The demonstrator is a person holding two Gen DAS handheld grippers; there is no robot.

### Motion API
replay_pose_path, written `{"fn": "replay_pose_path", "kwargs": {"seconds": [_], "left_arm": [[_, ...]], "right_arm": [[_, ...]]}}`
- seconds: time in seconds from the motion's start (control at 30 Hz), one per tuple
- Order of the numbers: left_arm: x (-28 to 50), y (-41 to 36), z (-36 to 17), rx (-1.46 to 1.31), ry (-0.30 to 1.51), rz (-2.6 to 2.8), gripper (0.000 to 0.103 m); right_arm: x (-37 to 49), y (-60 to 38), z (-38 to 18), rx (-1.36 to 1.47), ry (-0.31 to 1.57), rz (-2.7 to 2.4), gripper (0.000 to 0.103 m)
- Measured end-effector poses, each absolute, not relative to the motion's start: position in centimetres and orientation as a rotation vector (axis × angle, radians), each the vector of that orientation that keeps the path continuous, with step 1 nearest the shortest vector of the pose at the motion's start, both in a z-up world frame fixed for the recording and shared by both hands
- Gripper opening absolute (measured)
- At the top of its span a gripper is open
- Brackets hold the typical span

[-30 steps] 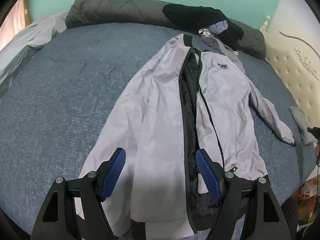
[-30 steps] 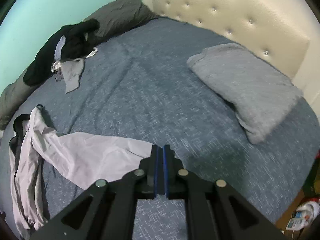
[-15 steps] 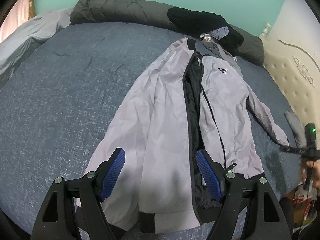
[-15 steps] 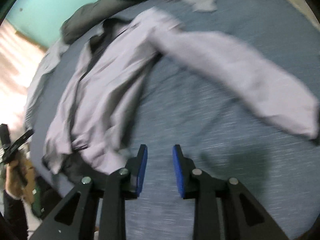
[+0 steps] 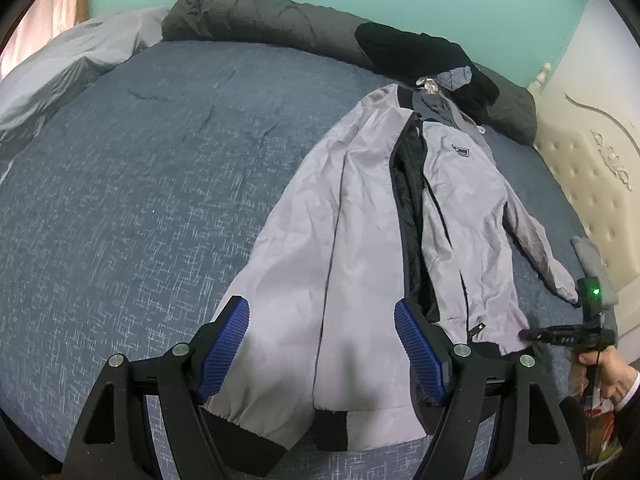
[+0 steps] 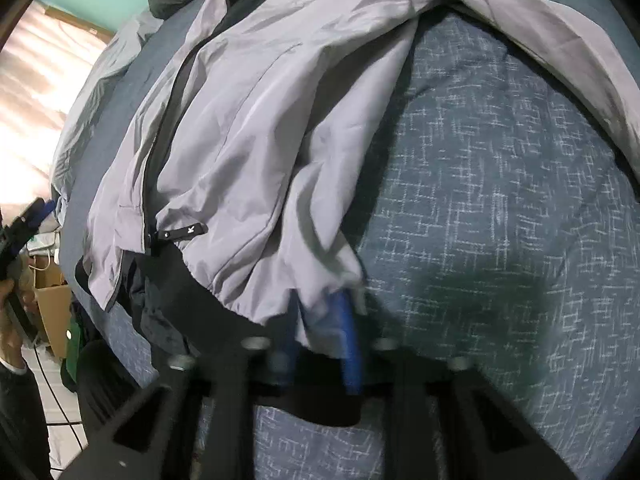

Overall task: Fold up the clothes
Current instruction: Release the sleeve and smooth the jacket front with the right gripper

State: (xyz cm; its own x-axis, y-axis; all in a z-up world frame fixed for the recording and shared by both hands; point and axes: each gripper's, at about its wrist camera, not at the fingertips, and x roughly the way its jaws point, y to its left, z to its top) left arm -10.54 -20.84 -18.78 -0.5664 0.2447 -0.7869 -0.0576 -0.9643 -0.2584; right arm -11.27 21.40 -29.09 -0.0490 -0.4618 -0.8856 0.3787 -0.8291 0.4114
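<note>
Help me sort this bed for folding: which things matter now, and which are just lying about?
In the job: grey jacket, right gripper at its hem, left gripper open.
Lying about: black clothes pile, dark duvet, grey pillow.

No wording can be read: the jacket [image 5: 368, 216] carries a dark chest patch [image 5: 460, 151] and a small black hem tab [image 6: 182, 233], their marks too small to make out.
</note>
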Motion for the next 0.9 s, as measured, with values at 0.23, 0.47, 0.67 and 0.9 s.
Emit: {"fn": "replay_pose_path", "kwargs": {"seconds": [0.23, 0.47, 0.67, 0.9], "left_arm": [[-10.5, -20.9, -19.2, -1.383, -0.311, 2.613, 0.079], [-10.7, -20.6, -19.5, -1.402, -0.309, 2.601, 0.079], [-11.0, -20.3, -19.7, -1.419, -0.307, 2.591, 0.079], [-11.1, -21.1, -20.2, -1.446, -0.294, 2.602, 0.079]], "right_arm": [[-10.8, 25.4, -24.8, 1.570, -0.074, -2.017, 0.001], [-10.1, 31.7, -22.2, 1.567, -0.108, -2.116, 0.001], [-9.4, 34.7, -25.2, 1.684, -0.125, -2.097, 0.001], [-9.7, 34.1, -23.9, 1.650, -0.050, -2.212, 0.004]]}}
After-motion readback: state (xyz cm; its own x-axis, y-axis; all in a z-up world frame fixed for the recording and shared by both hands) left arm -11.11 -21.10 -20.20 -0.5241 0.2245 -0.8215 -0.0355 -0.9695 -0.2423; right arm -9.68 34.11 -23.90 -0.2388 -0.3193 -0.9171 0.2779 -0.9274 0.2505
